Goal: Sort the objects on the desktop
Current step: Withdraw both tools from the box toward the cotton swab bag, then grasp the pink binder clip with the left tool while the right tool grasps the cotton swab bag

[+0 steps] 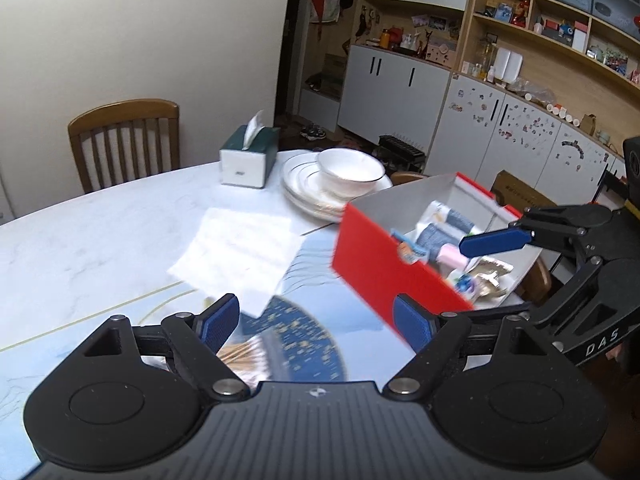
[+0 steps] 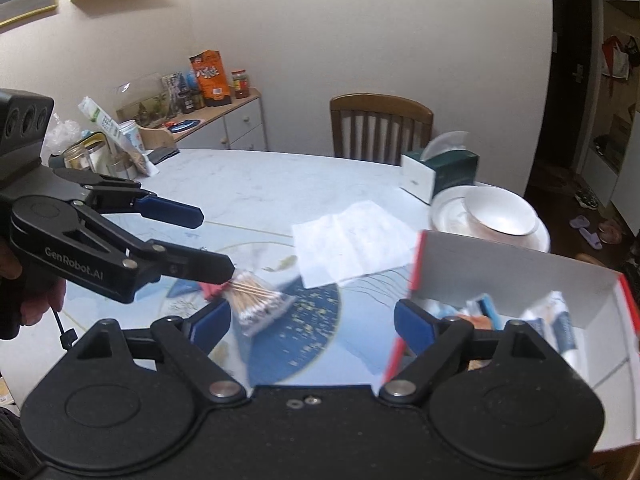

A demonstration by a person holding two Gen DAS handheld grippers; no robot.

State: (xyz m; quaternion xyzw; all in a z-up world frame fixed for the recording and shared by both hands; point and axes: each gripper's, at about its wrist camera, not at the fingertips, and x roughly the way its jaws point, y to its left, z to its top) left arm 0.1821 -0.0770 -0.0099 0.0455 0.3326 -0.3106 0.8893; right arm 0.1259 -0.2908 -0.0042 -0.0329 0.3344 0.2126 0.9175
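A red box (image 1: 380, 268) with a white inside holds several small packets and tubes; it also shows in the right wrist view (image 2: 520, 276). A clear bag of cotton swabs (image 2: 256, 298) lies on the blue patterned mat, and is partly hidden under my left gripper in the left wrist view (image 1: 240, 354). My left gripper (image 1: 316, 320) is open above the mat; in the right wrist view (image 2: 212, 240) its lower finger tip is at the bag's edge. My right gripper (image 2: 312, 320) is open, over the box's near corner; in the left wrist view one blue finger (image 1: 496, 242) hangs over the box.
A white paper sheet (image 1: 240, 252) lies mid-table. Stacked white plates with a bowl (image 1: 340, 180) and a green tissue box (image 1: 248, 156) stand behind it. A wooden chair (image 1: 124, 140) is at the far edge. Jars and packets (image 2: 112, 140) crowd the table's left end.
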